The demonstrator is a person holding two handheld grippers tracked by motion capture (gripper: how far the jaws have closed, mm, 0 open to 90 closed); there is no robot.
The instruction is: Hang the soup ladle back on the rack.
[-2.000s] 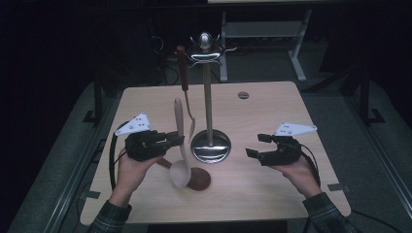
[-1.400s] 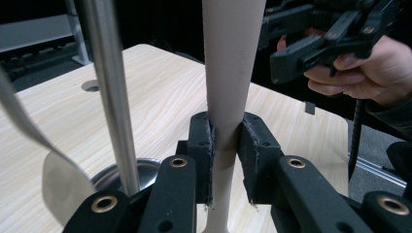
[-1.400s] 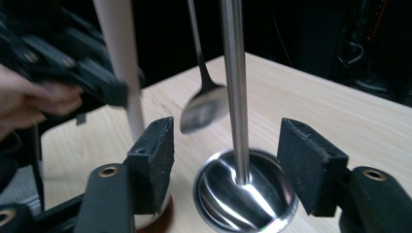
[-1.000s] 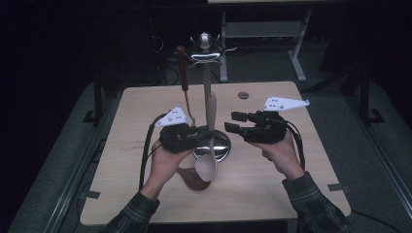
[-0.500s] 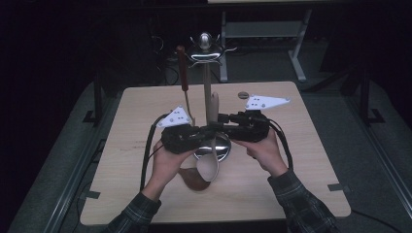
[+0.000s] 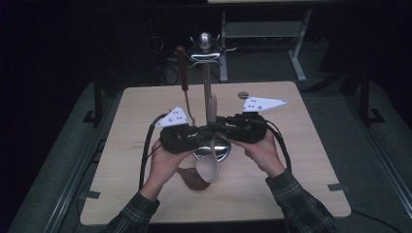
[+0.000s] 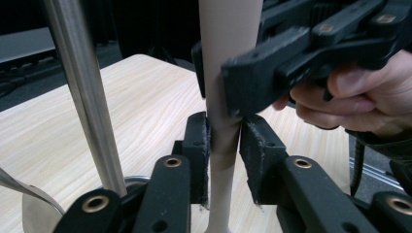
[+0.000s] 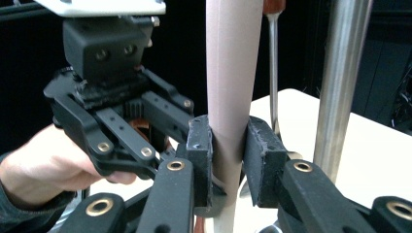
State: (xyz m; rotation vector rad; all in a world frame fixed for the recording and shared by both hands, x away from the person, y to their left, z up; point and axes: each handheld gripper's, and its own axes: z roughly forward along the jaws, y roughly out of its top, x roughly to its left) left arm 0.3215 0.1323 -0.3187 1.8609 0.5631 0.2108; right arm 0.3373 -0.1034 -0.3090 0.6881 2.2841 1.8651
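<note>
A pale beige spoon (image 6: 208, 170) hangs upright in front of the metal utensil stand (image 6: 207, 82), bowl down just above the table. My left gripper (image 6: 201, 133) is shut on its handle (image 7: 223, 141), pads pressing both sides. From the other side my right gripper (image 6: 218, 127) is shut on the same handle (image 8: 231, 73), slightly higher. In the left gripper view the right gripper's jaws clamp the handle just above my own left gripper (image 7: 223, 145). In the right gripper view my right gripper (image 8: 227, 155) grips it with the steel pole (image 8: 340, 87) to the right.
The stand's round base (image 6: 224, 151) sits mid-table beneath the grippers. A utensil with a brown wooden handle (image 6: 182, 68) hangs from the stand's top hooks (image 6: 206, 51). A dark brown spoon (image 6: 190, 178) lies on the table (image 6: 301, 170) near the left hand.
My right gripper has moved left to the beige spoon's handle and shut on it. The left gripper carried the spoon rightward to the stand and still holds it.
</note>
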